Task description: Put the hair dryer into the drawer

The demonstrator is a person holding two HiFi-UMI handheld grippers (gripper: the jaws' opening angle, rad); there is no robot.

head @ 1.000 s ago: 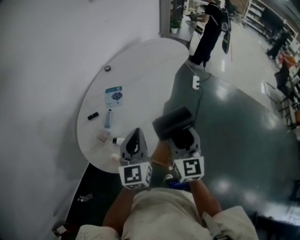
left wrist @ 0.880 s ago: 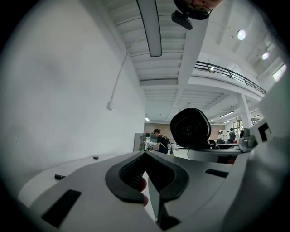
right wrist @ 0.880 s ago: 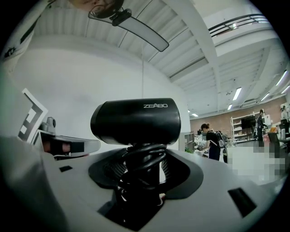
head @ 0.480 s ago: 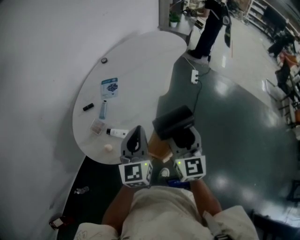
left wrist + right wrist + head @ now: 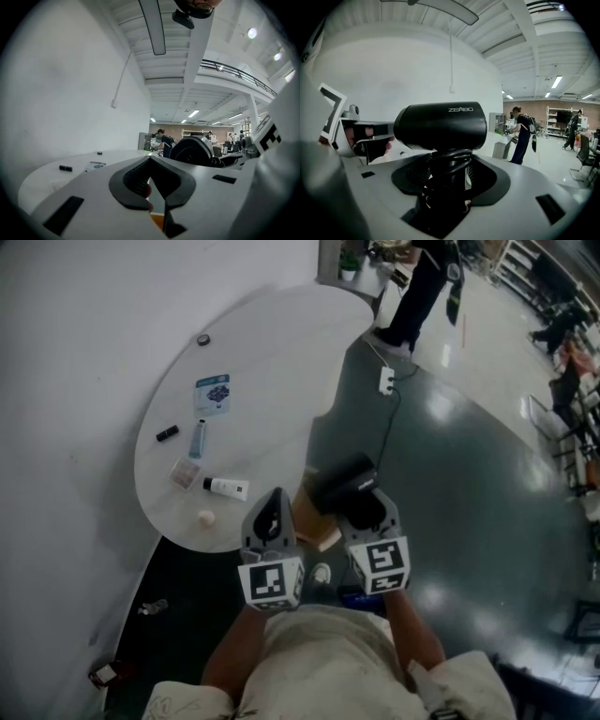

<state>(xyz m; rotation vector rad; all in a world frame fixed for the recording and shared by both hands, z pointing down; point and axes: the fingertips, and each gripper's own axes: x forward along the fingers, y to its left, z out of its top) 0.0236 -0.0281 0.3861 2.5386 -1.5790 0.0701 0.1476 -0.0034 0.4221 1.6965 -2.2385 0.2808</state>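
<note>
Head view: bright, even indoor light; white wall & round table nearly wash out, low contrast btw them, soft grey shadow along table's rim. Dark glossy floor shows soft glare spots from overhead lamps. Straight lines bend twd edges. Both gripper views: heavy fisheye, black vignette in corners, strip lights glow in bkgd, closest foreground blurry; hair dryer = dark low-detail mass w/ faint sheen, logo sharp

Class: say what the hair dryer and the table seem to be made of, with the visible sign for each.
Hair dryer: likely plastic, satin black; smooth moulded barrel, soft sheen. Table: smooth matte white top, perhaps laminate or painted board; uncertain.
</note>
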